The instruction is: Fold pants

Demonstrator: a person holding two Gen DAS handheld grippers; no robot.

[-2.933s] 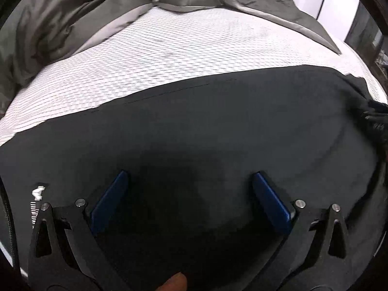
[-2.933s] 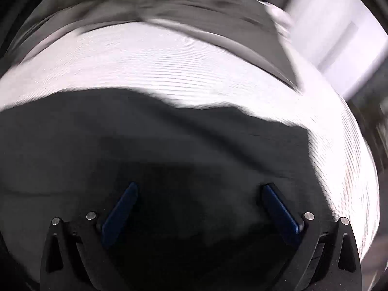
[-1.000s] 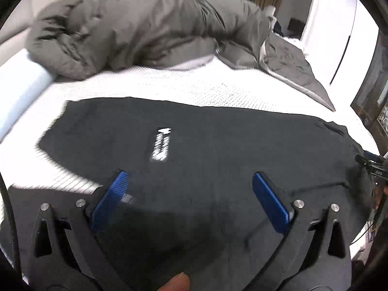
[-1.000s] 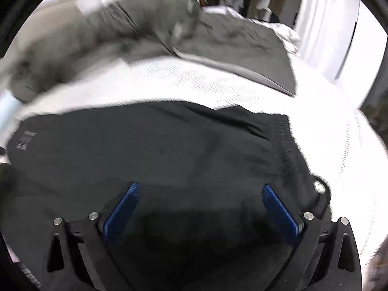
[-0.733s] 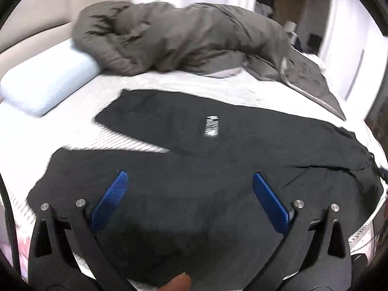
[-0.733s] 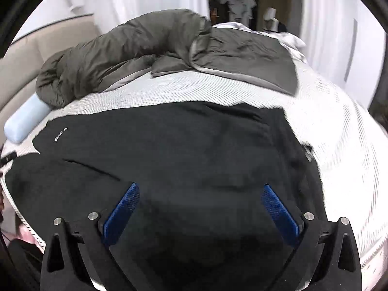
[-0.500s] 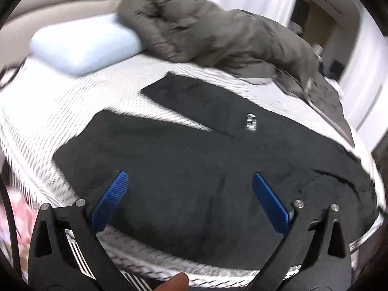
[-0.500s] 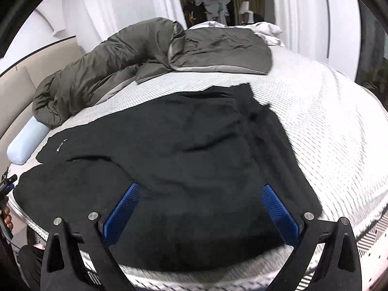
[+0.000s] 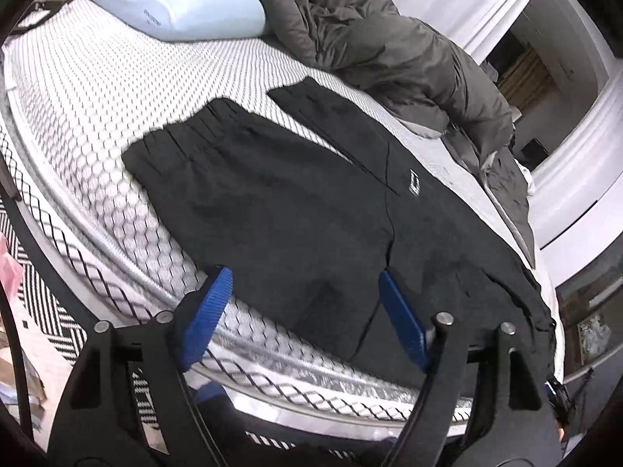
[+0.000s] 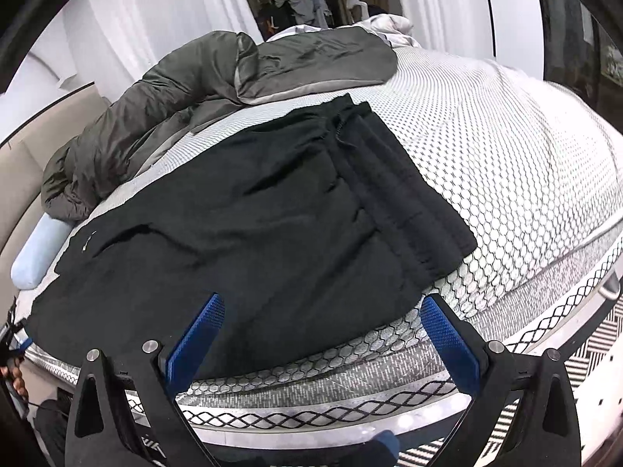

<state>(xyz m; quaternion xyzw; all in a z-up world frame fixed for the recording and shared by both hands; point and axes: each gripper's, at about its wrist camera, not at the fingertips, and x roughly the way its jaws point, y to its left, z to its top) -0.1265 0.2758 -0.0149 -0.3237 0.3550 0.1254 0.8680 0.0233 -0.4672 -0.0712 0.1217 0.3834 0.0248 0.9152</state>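
Observation:
Black pants [image 9: 311, 202] lie flat along the near edge of the bed, the two legs side by side with their cuffs at the left and a small white logo [image 9: 414, 185] on the far leg. In the right wrist view the pants [image 10: 249, 225] show their gathered waistband [image 10: 393, 183] at the right end. My left gripper [image 9: 305, 317] is open and empty, held off the bed's near edge above the near leg. My right gripper [image 10: 321, 338] is open and empty, back from the bed edge near the waist end.
The bed has a white honeycomb-patterned mattress cover [image 9: 97, 89]. A crumpled grey duvet [image 9: 389, 50] lies along the far side, and a pale blue pillow [image 9: 175, 4] sits at the head. A black-and-white patterned rug [image 10: 592, 369] covers the floor beside the bed.
Both grippers have pulled back and up from just over the pants to beyond the bed's edge. Both stay open and empty. The pants lie still.

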